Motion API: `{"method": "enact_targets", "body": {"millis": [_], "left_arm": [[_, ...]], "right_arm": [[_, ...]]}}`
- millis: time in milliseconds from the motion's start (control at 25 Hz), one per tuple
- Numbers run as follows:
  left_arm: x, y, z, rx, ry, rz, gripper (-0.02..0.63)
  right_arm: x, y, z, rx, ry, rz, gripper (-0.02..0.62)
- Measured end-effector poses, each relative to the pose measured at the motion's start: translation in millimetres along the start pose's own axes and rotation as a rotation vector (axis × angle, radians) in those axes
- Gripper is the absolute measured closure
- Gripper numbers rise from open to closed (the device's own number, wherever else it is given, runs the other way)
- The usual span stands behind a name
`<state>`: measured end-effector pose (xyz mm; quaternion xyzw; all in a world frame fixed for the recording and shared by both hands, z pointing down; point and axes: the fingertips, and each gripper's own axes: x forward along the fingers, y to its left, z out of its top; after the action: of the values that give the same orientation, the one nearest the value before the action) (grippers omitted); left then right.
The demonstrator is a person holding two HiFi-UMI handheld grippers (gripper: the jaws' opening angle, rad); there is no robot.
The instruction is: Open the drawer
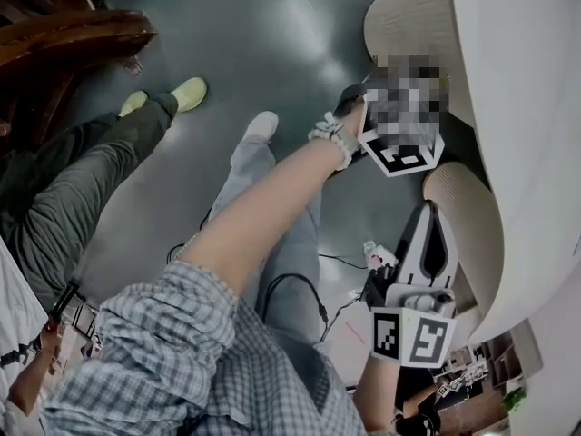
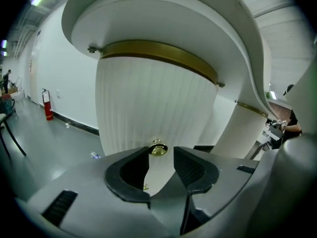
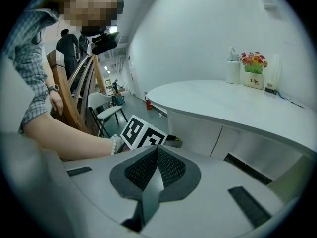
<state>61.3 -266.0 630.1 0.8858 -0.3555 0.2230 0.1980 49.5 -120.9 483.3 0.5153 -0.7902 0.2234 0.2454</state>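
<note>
In the left gripper view, the left gripper (image 2: 161, 155) has its jaws spread wide with nothing pinched. The brass knob (image 2: 158, 149) of the ribbed white drawer (image 2: 148, 103) shows at lower centre, in the gap just past the tips. We cannot tell whether either tip touches it. The bench (image 2: 163, 14) overhangs the drawer across the top of the frame, its right end cut off. In the right gripper view, the right gripper (image 3: 157, 155) has its jaws pressed together on nothing. Above them sit the other gripper's marker cube (image 3: 143, 133) and a forearm (image 3: 74, 138) at left, and a flower pot (image 3: 254, 72) stands on the bench at upper right. In the head view, the left jaws at upper right lie under a blurred patch, so drawer and knob contact is hidden. The right gripper sits at lower right, beside the bench's curved edge.
</note>
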Motion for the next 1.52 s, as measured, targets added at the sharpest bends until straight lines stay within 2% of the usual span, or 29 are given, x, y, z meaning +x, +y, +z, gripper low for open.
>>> {"method": "enact_targets", "body": {"millis": [480,960,1520], "left_arm": [[9.1,14.6,-8.9,-0.007,0.040,0.055,0.462],[5.5,8.4,-12.1,-0.001,0.055,0.041,0.482],[-35.5,2.7,-45.3,-0.035,0.108,0.046,0.482]], "right_arm": [[4.0,1.0,1.1,0.021,-0.001,-0.013,0.586],[0.3,4.6,2.0,0.027,-0.033,-0.018,0.586],[-2.5,12.7,13.2,0.033,-0.071,-0.014,0.586]]}}
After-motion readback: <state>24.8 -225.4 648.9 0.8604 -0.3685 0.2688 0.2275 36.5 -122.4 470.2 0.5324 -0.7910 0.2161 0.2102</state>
